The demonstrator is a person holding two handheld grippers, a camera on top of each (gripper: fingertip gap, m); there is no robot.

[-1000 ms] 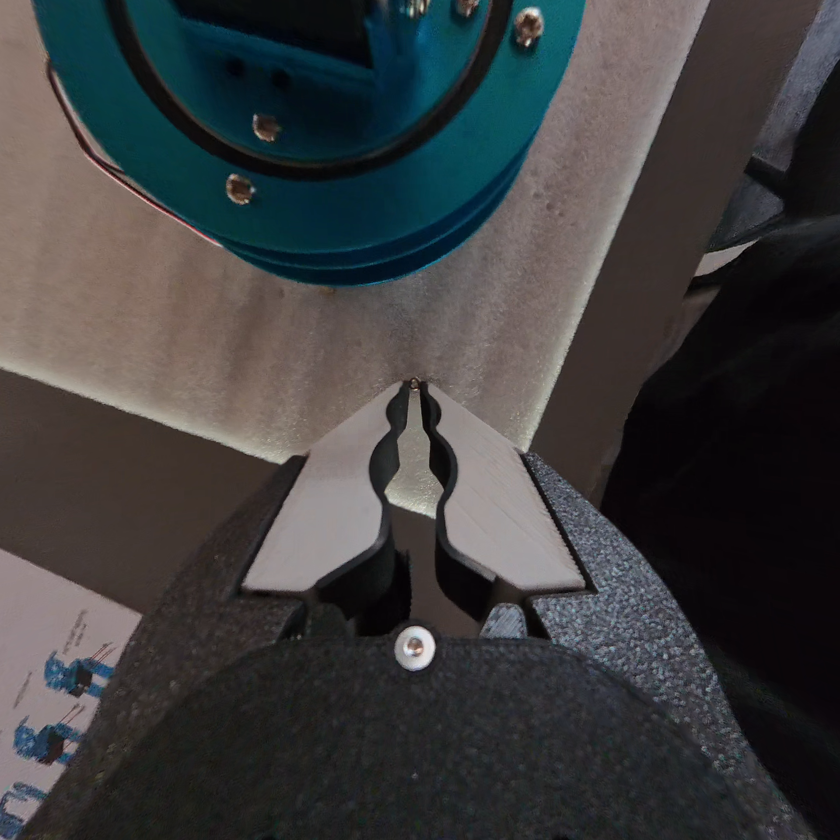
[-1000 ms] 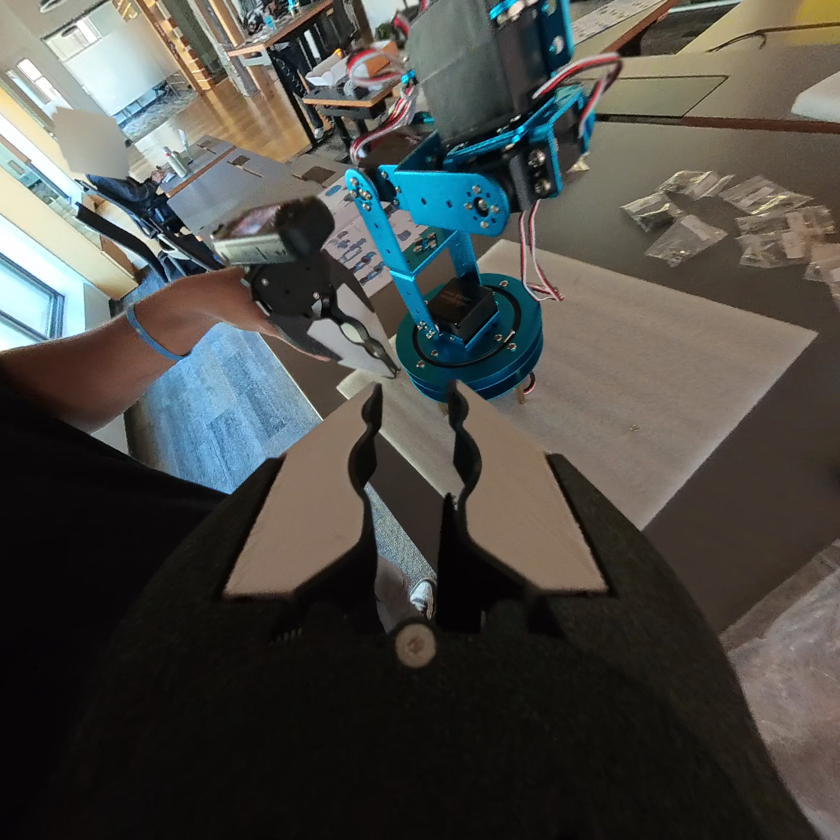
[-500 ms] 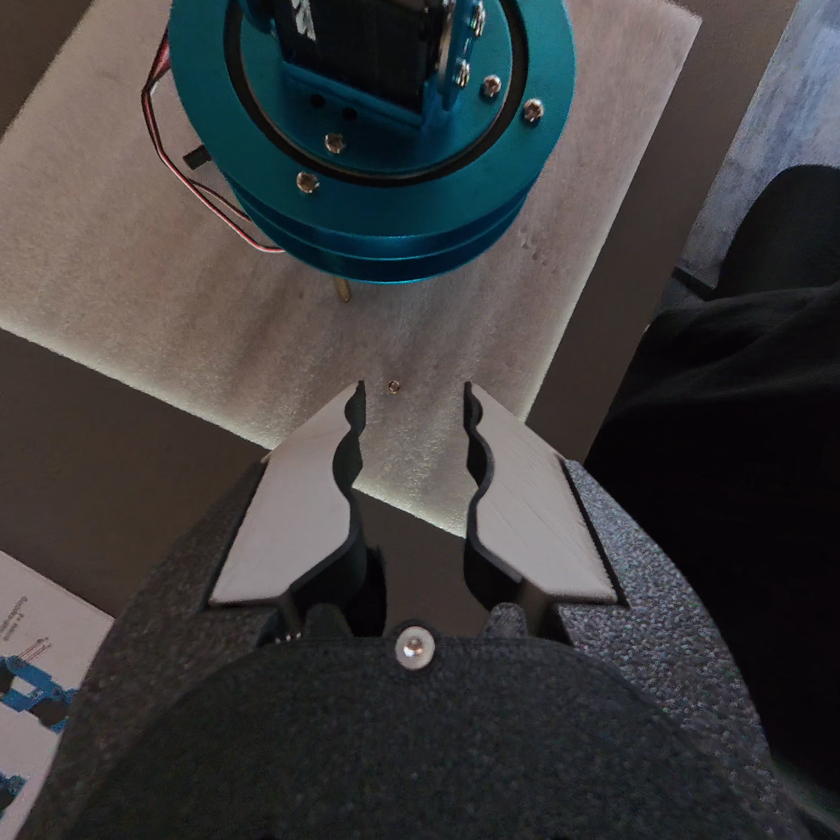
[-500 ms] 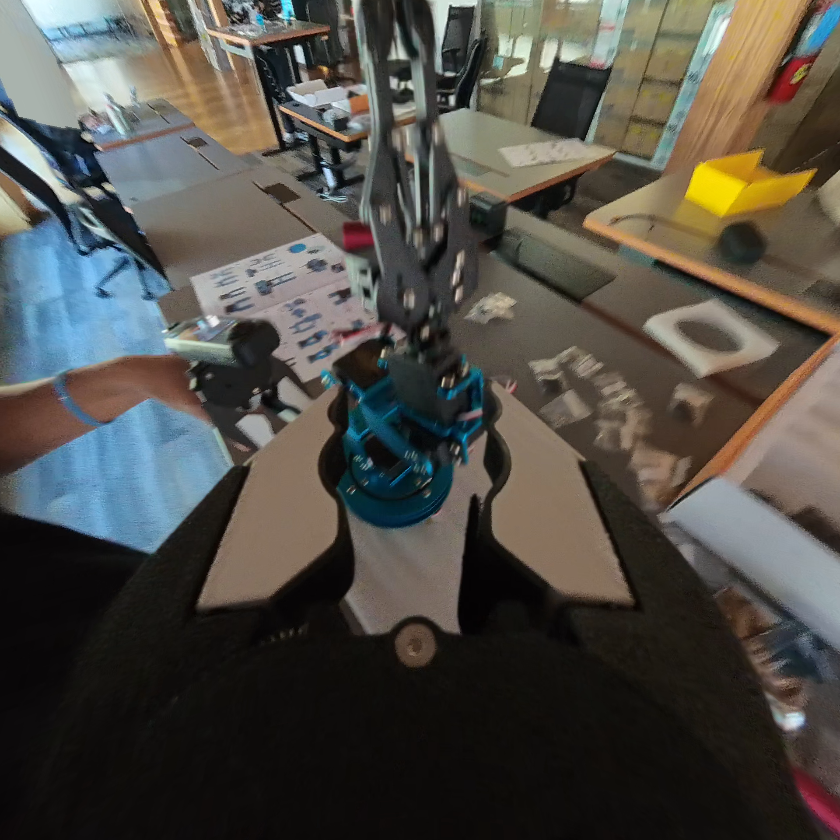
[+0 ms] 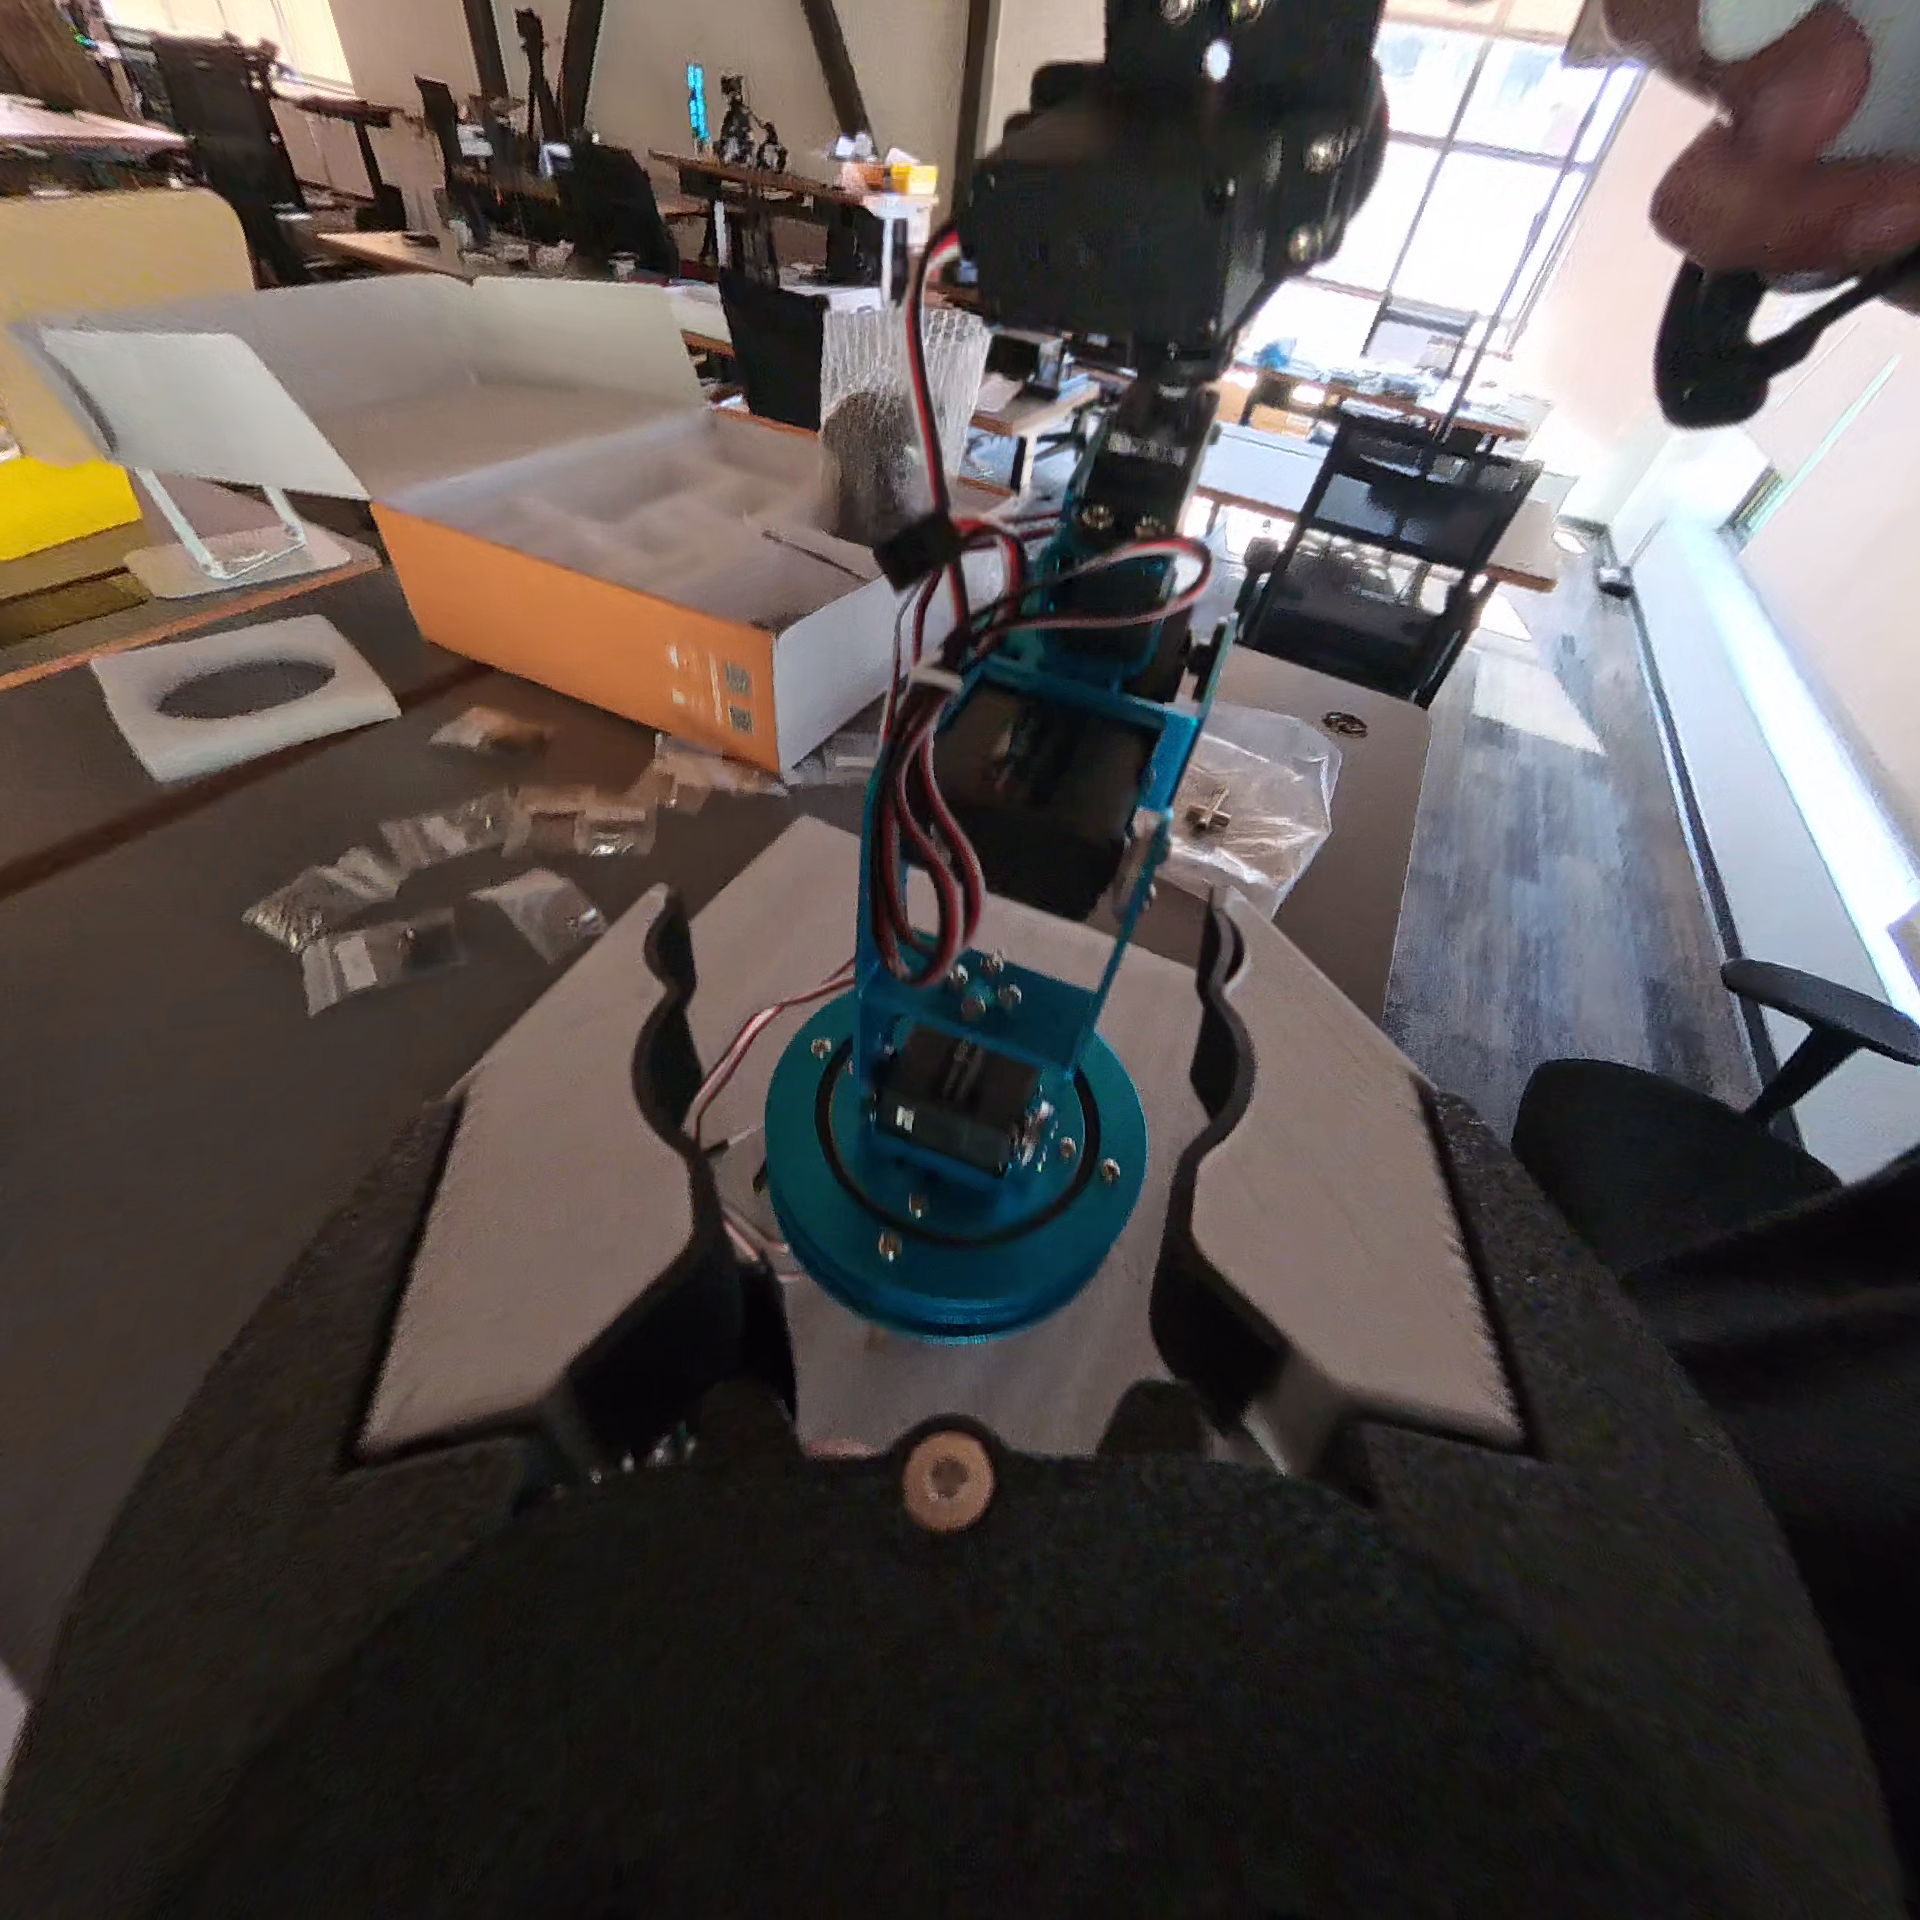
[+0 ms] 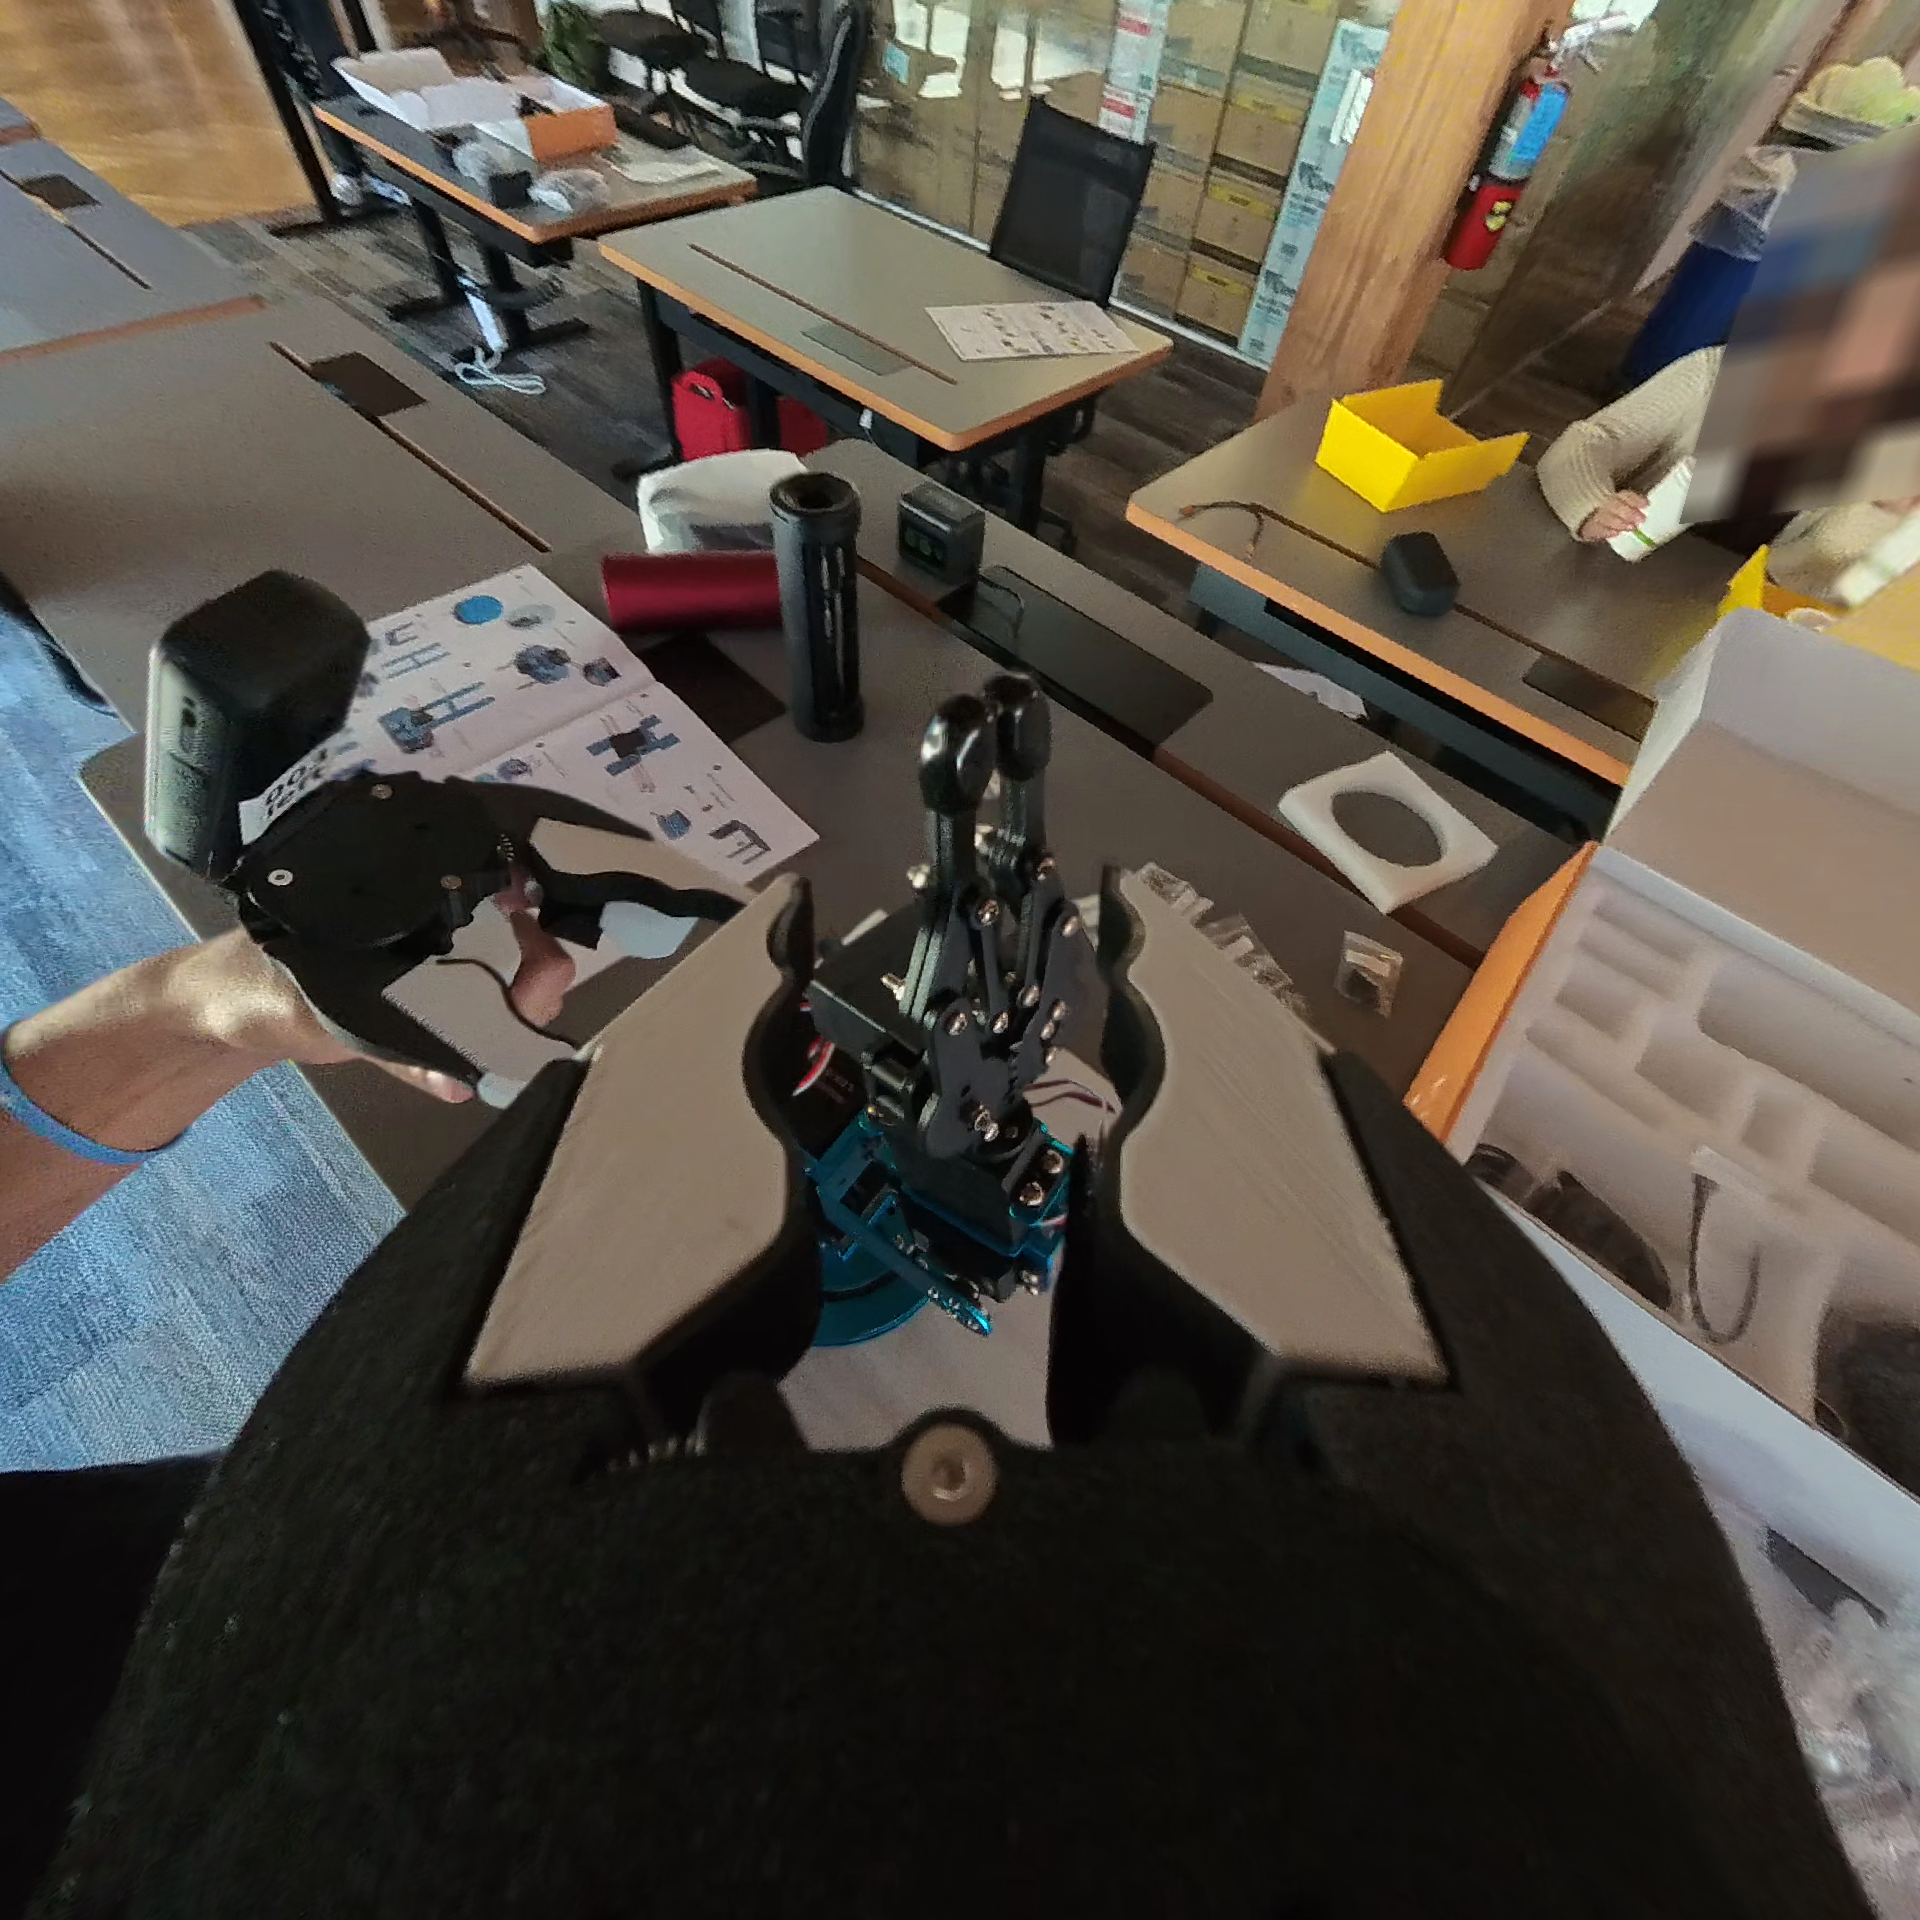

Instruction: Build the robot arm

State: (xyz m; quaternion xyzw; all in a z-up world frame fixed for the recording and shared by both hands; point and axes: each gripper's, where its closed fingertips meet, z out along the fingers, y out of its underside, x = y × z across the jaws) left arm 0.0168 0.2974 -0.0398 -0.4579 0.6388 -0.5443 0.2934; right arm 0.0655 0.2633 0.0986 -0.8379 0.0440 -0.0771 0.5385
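Observation:
A small blue metal robot arm (image 5: 956,1174) with a round base, black servos and red-white-black wires stands on a white foam mat (image 5: 769,894). My left gripper (image 5: 940,925) is open and empty, level with the base, which shows between its fingers. My right gripper (image 6: 951,899) is open and empty, above the arm, with the arm's black claw (image 6: 977,987) between its fingers but not touched. The left gripper (image 6: 364,883), held by a hand, also shows in the right wrist view, left of the arm.
An open orange-and-white box (image 5: 582,623) stands behind the mat. Small plastic bags (image 5: 416,914) lie left of it. A foam square with a hole (image 6: 1387,831), an instruction sheet (image 6: 582,717), a black tube (image 6: 821,613) and a red tube (image 6: 691,592) sit on the desk. A person (image 6: 1662,447) sits at a far table. One gripper's finger ends stand about 15 cm off the other's.
My left gripper was shut on a tiny screw on the mat, opened and left it there, then tilted up toward the arm. My right gripper rose above the arm and opened wider.

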